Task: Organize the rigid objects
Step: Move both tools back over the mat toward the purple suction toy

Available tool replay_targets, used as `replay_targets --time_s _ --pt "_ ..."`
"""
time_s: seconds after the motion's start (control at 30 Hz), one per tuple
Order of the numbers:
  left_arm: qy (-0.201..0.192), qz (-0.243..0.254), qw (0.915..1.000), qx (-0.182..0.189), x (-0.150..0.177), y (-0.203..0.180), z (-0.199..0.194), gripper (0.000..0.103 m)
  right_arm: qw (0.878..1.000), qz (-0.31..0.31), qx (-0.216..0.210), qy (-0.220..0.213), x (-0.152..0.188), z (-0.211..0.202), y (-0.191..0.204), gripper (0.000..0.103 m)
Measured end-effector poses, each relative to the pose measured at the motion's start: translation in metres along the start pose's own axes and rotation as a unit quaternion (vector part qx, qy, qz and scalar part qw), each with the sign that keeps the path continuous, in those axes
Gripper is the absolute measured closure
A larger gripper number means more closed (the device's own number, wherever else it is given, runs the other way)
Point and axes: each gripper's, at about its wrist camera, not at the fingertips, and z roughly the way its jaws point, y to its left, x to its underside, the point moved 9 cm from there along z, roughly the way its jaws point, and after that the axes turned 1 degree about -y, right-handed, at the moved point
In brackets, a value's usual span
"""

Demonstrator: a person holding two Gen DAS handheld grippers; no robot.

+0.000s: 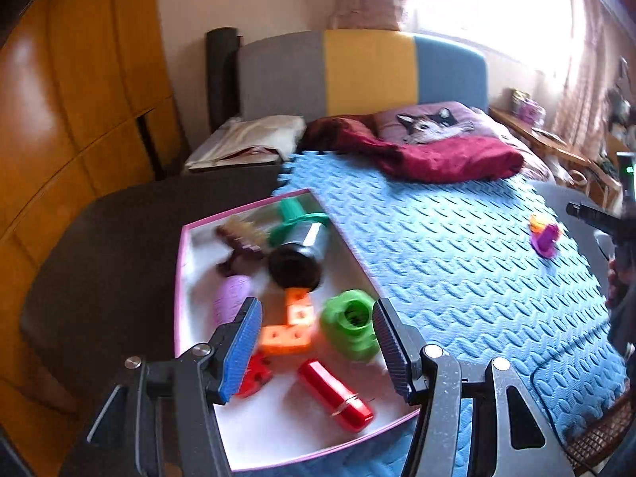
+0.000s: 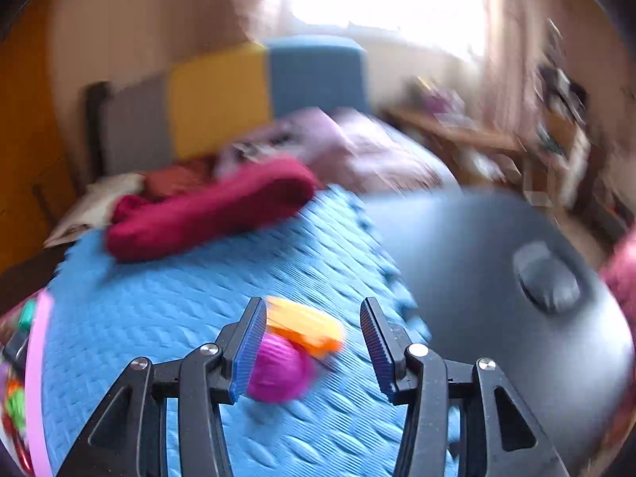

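Blue foam mat (image 1: 457,262) on bed: pink-rimmed tray (image 1: 181,278) holds assorted toys; left claw (image 1: 318,351) wide above it. Right claw (image 2: 314,351) wide around magenta-orange toy (image 2: 286,357).

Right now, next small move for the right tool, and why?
Probably ease the right tool forward and close on the toy. Its jaws are open with the magenta-orange toy between them, the only piece loose on the mat; the rest sit in the tray.

A bright curtained window (image 1: 489,4) lights a bed with a grey-yellow-blue headboard (image 1: 365,71) beside a wooden wardrobe (image 1: 79,99).
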Motion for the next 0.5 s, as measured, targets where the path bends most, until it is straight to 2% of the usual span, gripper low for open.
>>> replay_targets --time_s 0.17,0.5 --pt "0.008 0.024 0.9995 0.017 -0.007 -0.031 0.013 0.044 0.997 0.077 -0.014 0.001 -0.007 -0.002 -0.026 0.051" --pt "0.031 0.067 0.9961 0.049 -0.017 -0.089 0.044 0.043 0.993 0.113 -0.027 0.000 -0.007 -0.005 -0.033 0.051"
